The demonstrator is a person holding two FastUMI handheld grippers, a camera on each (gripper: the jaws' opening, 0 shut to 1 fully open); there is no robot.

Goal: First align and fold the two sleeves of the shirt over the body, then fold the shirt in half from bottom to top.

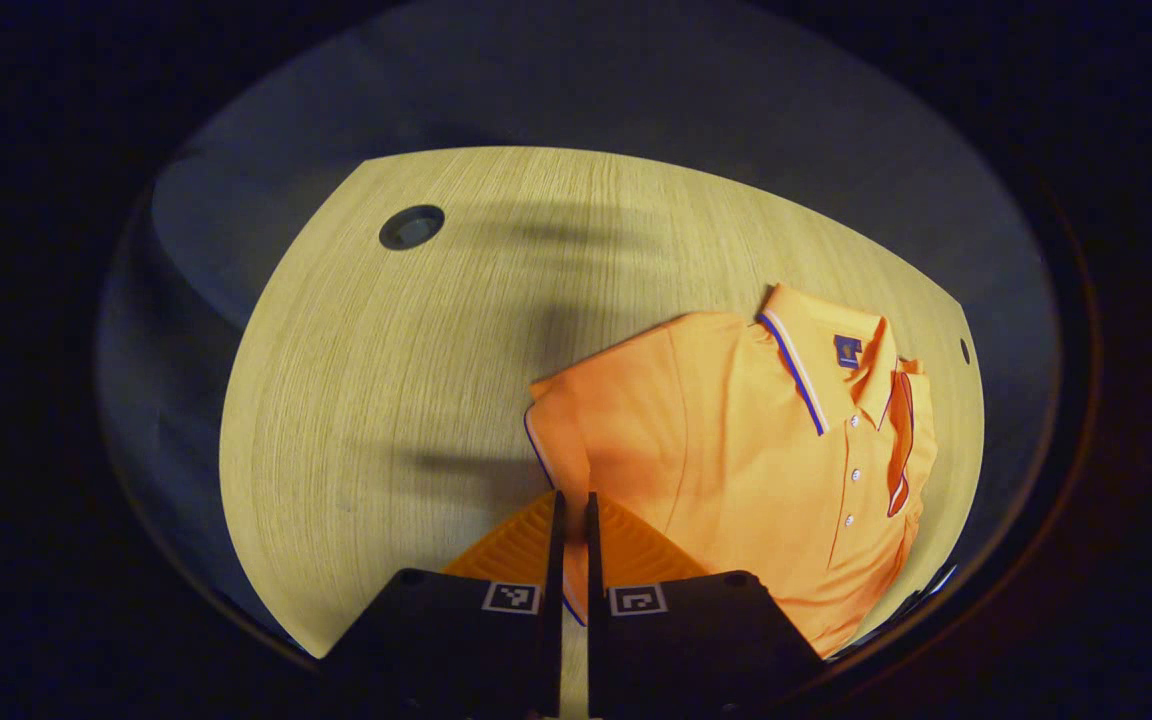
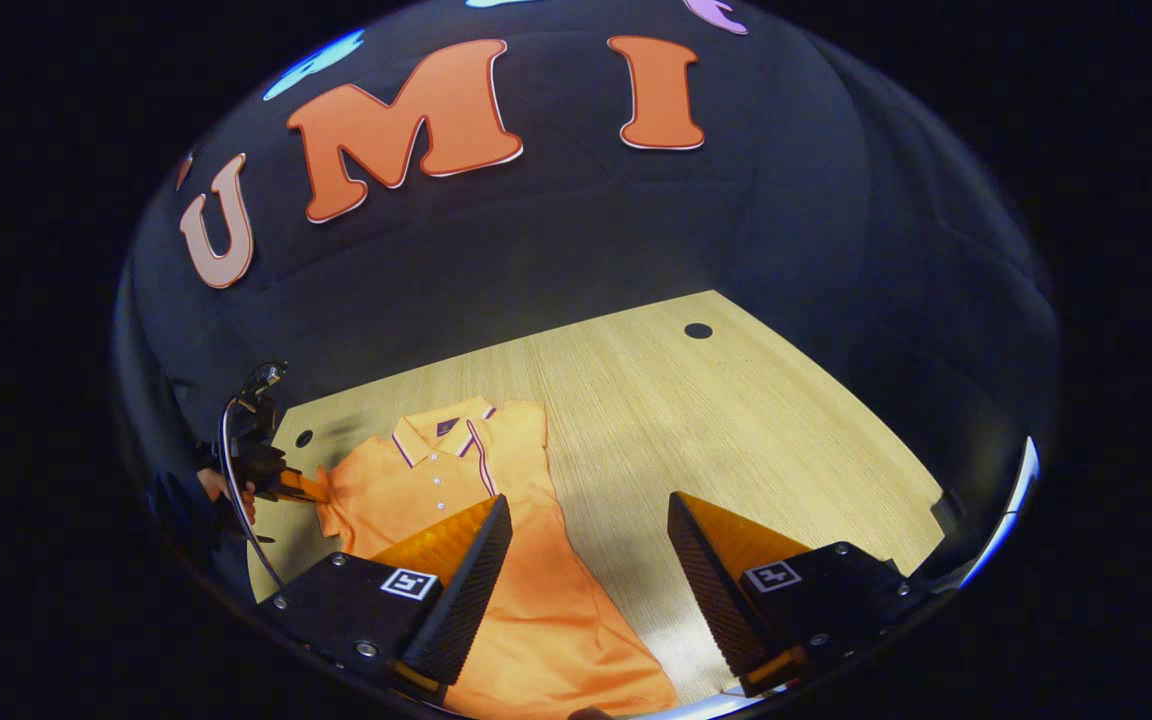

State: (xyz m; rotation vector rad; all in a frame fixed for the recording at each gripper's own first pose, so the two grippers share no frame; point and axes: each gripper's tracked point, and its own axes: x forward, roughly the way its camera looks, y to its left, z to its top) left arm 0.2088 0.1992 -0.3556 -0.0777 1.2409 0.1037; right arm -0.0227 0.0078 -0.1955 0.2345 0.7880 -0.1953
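An orange polo shirt [image 1: 736, 450] lies face up on the pale wood worktop [image 1: 386, 400], its collar [image 1: 816, 365] toward the far edge and its hem toward the near edge. In the right gripper view the body runs from the collar down to the near rim as a long, narrow strip, so the bottom-to-top fold is plainly not yet done.

The left tool [image 1: 573, 520] has its fingers pressed almost together, with only a thin slit between them, at the edge of the shirt's sleeve [image 1: 561, 440]. In the right gripper view that same tool sits at the shirt's left sleeve, held by a hand [image 2: 226, 490], and seems to grip its tip; whether cloth is truly caught between the fingers I cannot tell for certain.

The right tool [image 2: 586, 545] is spread wide and holds nothing, hovering above the lower right part of the shirt and the bare worktop beside it.

On the shirt's right side the sleeve looks already laid over the chest beside the placket [image 1: 851, 475], giving a straight edge there. My judgement: one sleeve is folded, the left sleeve is in hand, and the final halving remains.
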